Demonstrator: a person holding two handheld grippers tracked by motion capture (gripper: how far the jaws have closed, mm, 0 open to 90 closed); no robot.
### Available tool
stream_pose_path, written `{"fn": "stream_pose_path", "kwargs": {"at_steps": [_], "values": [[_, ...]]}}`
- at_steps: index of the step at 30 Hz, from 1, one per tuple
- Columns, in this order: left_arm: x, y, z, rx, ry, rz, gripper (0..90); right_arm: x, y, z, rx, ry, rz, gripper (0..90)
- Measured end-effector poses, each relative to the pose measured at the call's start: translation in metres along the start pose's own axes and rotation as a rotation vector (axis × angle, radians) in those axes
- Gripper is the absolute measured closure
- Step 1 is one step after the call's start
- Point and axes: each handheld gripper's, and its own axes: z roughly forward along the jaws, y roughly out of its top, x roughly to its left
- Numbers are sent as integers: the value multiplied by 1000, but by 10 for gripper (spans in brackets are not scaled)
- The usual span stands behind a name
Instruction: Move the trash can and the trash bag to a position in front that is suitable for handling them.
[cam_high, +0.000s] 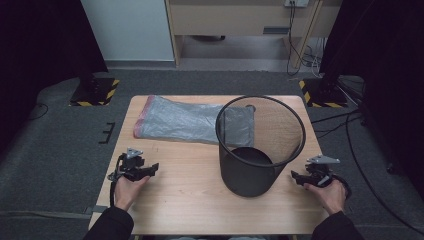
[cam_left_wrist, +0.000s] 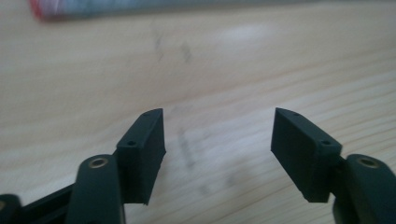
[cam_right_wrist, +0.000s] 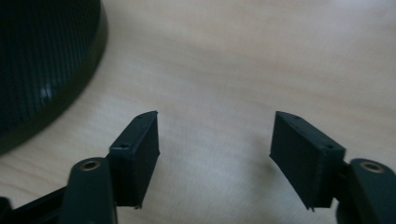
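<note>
High view first: left gripper (cam_high: 154, 168) rests on the light wooden table (cam_high: 190, 200) at the near left, jaws apart, nothing between them. Left gripper view confirms it, both black pads (cam_left_wrist: 142, 154) spread over bare wood, with the red-edged end of the bag (cam_left_wrist: 51, 9) blurred at the top. Right gripper (cam_high: 295, 177) sits at the near right, jaws likewise apart and empty, just beside the black wire-mesh waste bin (cam_high: 260, 142); right gripper view has the bin's base (cam_right_wrist: 42, 70) at its upper left. Flat grey plastic bin bag (cam_high: 192, 121) lies beyond the left gripper, toward the far edge, long axis running left to right, its right end behind the bin. Left hand looks nearer the bag's free end; right is nearer the bin.
</note>
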Motion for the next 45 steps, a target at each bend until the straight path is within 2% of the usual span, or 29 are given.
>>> {"fn": "stream_pose_path", "kwargs": {"at_steps": [1,2,4,6,8,9,11,14,17,19,20,22,23,25,26,27,29,32,33,35,36,40,42,43,44,45], "values": [[-7,6,-4,-43,-17,1,383,-1,5,-4,-38,-7,4,360],[-14,11,-7,-69,-23,5,410,-1,12,-12,-83,-9,50,388],[-27,20,-12,-124,-38,24,455,-3,24,-25,-161,-28,84,406],[-39,29,-13,-159,-53,34,497,-2,36,-36,-216,-49,149,403],[-53,39,-13,-196,-75,34,546,1,45,-45,-293,-52,175,425],[-61,45,-11,-212,-91,31,564,3,50,-47,-309,-50,185,440],[-76,58,-7,-258,-129,34,600,8,59,-48,-343,-47,162,447],[-101,76,0,-289,-148,65,626,17,72,-44,-361,-25,139,458],[-124,90,4,-317,-174,88,634,23,78,-41,-385,-15,112,448],[-135,97,5,-325,-202,90,643,28,78,-40,-378,9,100,463],[-140,99,5,-325,-210,100,646,30,78,-40,-374,14,83,498],[-146,101,4,-325,-228,118,650,32,79,-41,-381,15,62,490],[-149,100,3,-318,-251,126,650,34,79,-42,-389,32,49,511],[-149,100,2,-310,-257,136,649,36,79,-43,-386,35,36,527],[-149,99,0,-309,-267,142,639,43,81,-43,-395,39,6,550],[-149,98,-1,-308,-274,146,639,43,81,-43,-395,39,6,550],[-147,95,-6,-298,-244,170,660,51,84,-43,-379,56,-32,554],[-134,90,-14,-291,-258,139,663,71,89,-41,-370,83,-83,579],[-130,88,-17,-292,-257,137,663,71,89,-41,-370,83,-83,579],[-123,83,-25,-290,-250,136,666,83,91,-39,-369,111,-105,584],[-116,79,-32,-288,-245,136,667,87,91,-38,-371,119,-103,581],[-106,75,-38,-290,-244,147,647,97,92,-37,-377,130,-100,557],[-99,75,-36,-292,-238,136,600,99,92,-34,-378,127,-72,470],[-94,76,-33,-292,-221,130,600,99,92,-34,-378,127,-72,470],[-88,79,-25,-302,-192,120,542,96,91,-34,-385,123,-59,422],[-85,80,-22,-305,-177,120,542,96,91,-34,-385,123,-59,422]]}}
